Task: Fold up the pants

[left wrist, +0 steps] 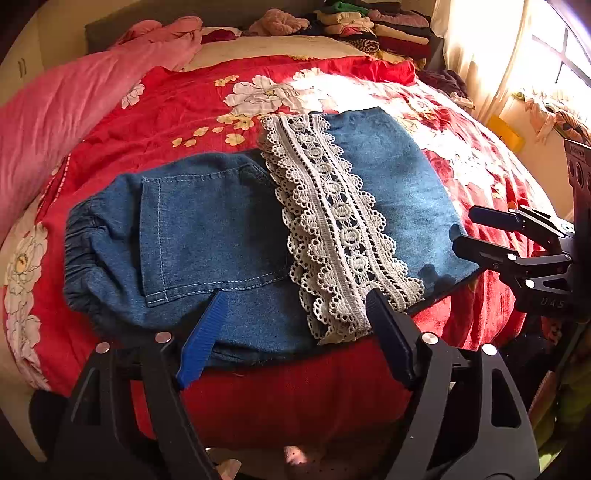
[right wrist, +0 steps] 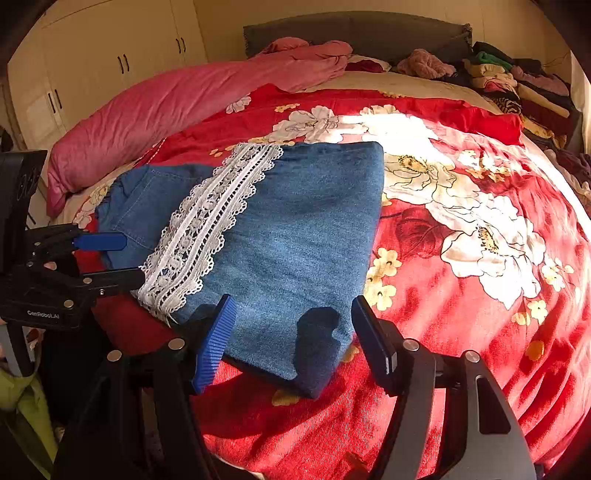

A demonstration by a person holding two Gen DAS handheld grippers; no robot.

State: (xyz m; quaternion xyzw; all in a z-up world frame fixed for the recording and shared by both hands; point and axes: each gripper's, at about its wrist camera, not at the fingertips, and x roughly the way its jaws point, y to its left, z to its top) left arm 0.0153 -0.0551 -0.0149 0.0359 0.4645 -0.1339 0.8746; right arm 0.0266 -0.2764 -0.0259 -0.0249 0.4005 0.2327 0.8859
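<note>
the denim pants (left wrist: 229, 236) are lying folded over on the red floral bedspread (left wrist: 155, 110), near the front edge of the bed. the elastic waistband (left wrist: 79, 258) and a back pocket (left wrist: 207, 229) sit on the left side, and the legs are doubled back over them so the white lace hem trim (left wrist: 332, 221) runs near to far across the middle of the pile. the left gripper (left wrist: 295, 295) has its jaws spread wide, not gripping anything, hanging just over the near edge of the pants with one blue finger above the denim and the other by the near end of the lace. the right gripper (right wrist: 291, 314) is spread open too, straddling the near right corner of the folded leg without pinching it, and its shadow falls on the cloth. a long pink pillow (right wrist: 177, 110) lies along the far left of the bed, and a stack of folded clothes (right wrist: 517, 85) sits at the far right by the headboard (right wrist: 351, 29). cream wardrobe doors (right wrist: 110, 62) are behind on the left.
</note>
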